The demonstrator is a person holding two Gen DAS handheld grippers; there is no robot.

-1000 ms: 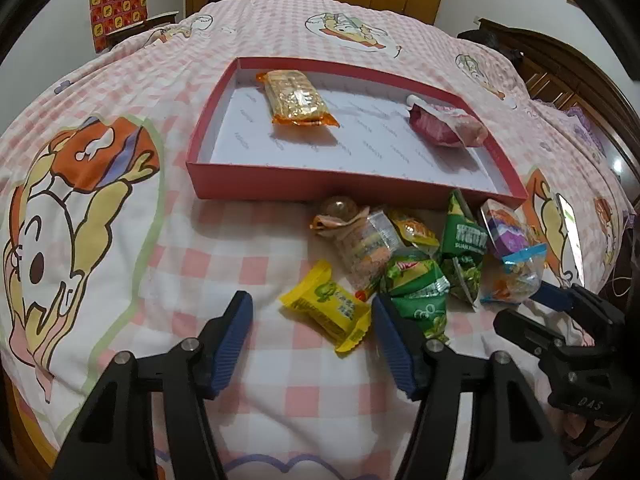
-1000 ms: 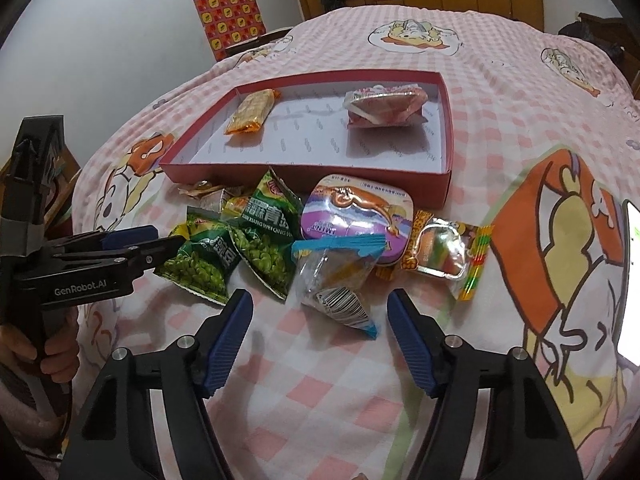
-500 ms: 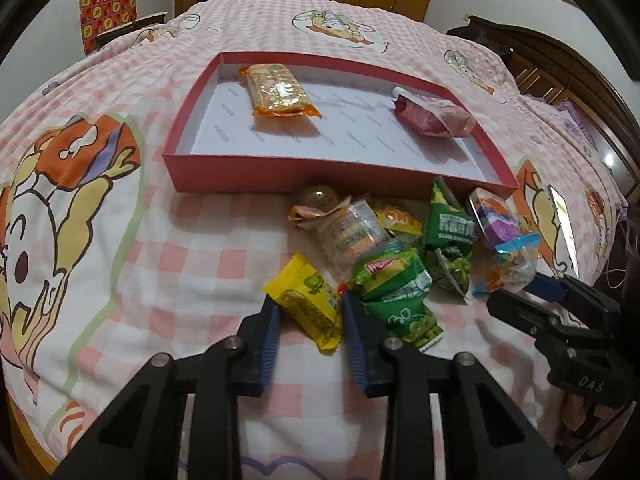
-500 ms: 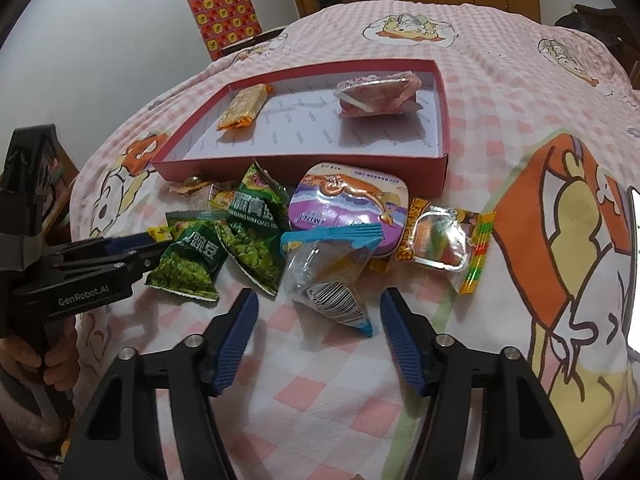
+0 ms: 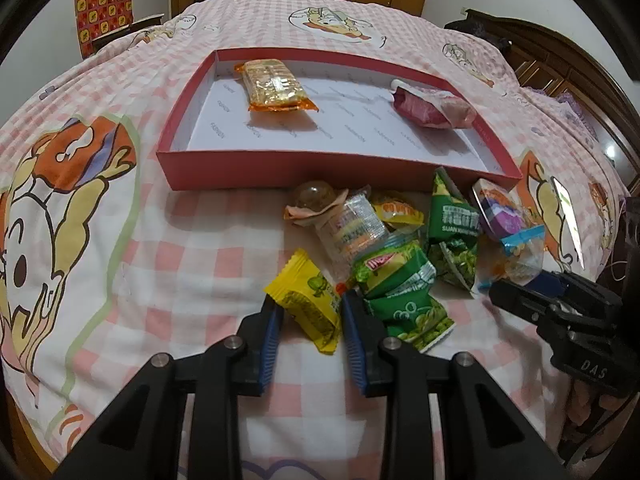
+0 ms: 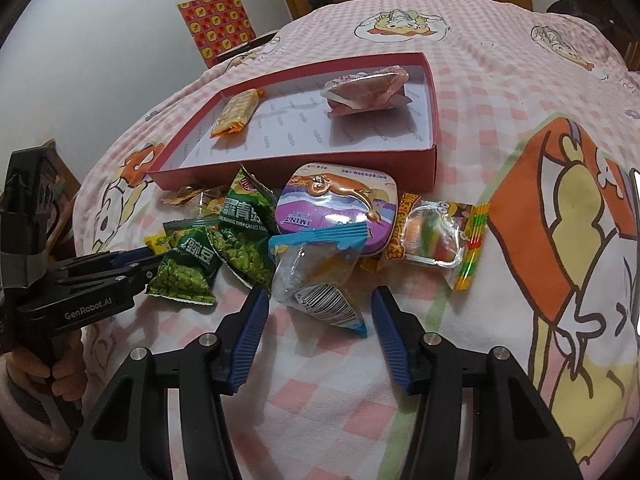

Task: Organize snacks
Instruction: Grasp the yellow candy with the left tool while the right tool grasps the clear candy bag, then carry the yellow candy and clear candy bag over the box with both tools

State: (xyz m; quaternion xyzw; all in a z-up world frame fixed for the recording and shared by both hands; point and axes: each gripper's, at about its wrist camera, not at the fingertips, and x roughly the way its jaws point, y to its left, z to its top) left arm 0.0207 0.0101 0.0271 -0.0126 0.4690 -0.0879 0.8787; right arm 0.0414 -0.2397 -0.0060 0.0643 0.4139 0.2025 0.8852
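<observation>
The yellow snack packet (image 5: 310, 302) lies on the bedspread (image 5: 192, 264) in front of the red tray (image 5: 304, 164), pinched between the blue pads of the left gripper (image 5: 309, 312). To its right, the clear blue-topped packet (image 6: 320, 276) sits between the right gripper's (image 6: 316, 300) spread fingers, both pads apart from it.

A checked bedspread (image 5: 192, 264) carries a red tray (image 5: 280, 168) and snack packets (image 5: 400, 276).
</observation>
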